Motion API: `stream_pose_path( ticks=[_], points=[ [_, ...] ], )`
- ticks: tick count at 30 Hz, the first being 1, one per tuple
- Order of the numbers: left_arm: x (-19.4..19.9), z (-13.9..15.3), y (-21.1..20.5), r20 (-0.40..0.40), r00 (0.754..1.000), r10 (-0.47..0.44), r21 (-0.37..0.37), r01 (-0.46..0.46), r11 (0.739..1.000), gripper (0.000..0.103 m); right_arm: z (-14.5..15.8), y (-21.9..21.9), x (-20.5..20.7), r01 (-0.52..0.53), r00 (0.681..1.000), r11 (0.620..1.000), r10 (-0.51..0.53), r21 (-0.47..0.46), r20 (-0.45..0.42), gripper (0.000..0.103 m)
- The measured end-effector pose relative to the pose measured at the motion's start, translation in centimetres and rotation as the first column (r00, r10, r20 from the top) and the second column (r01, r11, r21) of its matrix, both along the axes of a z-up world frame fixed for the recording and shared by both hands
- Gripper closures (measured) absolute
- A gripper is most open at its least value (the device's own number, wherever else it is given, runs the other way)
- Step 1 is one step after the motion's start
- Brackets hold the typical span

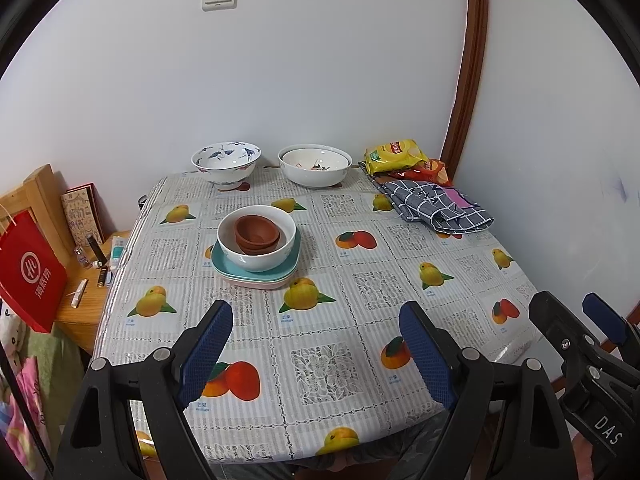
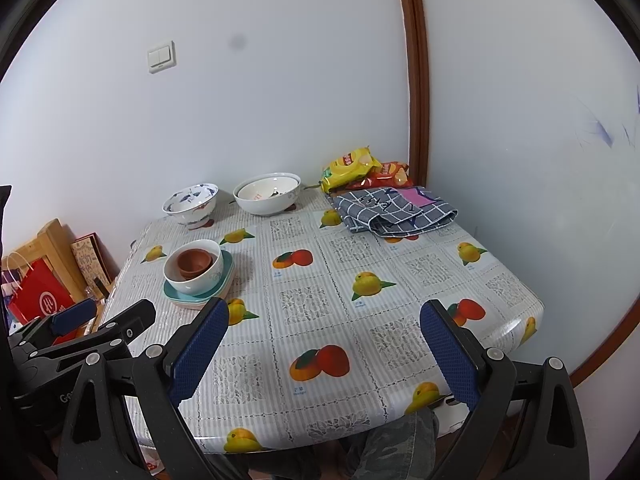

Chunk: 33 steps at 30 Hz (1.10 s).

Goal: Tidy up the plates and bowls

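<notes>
A stack stands on the table's left middle: teal and pink square plates (image 1: 224,270) (image 2: 170,294), a white bowl (image 1: 258,258) (image 2: 192,282) on them, and small brown bowls (image 1: 256,234) (image 2: 194,263) nested inside. A blue-patterned bowl (image 1: 226,164) (image 2: 191,202) and a large white bowl (image 1: 315,168) (image 2: 267,194) stand at the far edge by the wall. My left gripper (image 1: 316,318) (image 2: 100,316) is open and empty above the near table edge. My right gripper (image 2: 324,320) (image 1: 568,312) is open and empty beside it, to the right.
Snack bags (image 1: 396,156) (image 2: 352,166) and a folded checked cloth (image 1: 436,204) (image 2: 394,210) lie at the far right corner. A red paper bag (image 1: 30,276) and small items sit on a wooden side table (image 1: 86,308) to the left. The fruit-print tablecloth (image 1: 360,280) covers the table.
</notes>
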<state>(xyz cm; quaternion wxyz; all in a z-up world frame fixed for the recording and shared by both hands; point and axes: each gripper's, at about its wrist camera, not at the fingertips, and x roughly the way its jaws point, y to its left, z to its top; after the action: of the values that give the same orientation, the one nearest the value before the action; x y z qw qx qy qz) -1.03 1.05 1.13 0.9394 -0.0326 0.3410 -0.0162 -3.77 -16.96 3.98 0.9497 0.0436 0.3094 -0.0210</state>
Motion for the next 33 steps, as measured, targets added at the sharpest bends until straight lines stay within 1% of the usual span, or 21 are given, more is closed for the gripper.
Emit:
stream_pose_path(
  ticks=[33],
  points=[
    [-0.23,0.22,0.44,0.012,1.000,0.004,0.008,-0.004,1.000,0.019,0.36,0.83,-0.43,-0.007,1.000,1.000,0.007,-0.009,0.018,0.008]
  ],
)
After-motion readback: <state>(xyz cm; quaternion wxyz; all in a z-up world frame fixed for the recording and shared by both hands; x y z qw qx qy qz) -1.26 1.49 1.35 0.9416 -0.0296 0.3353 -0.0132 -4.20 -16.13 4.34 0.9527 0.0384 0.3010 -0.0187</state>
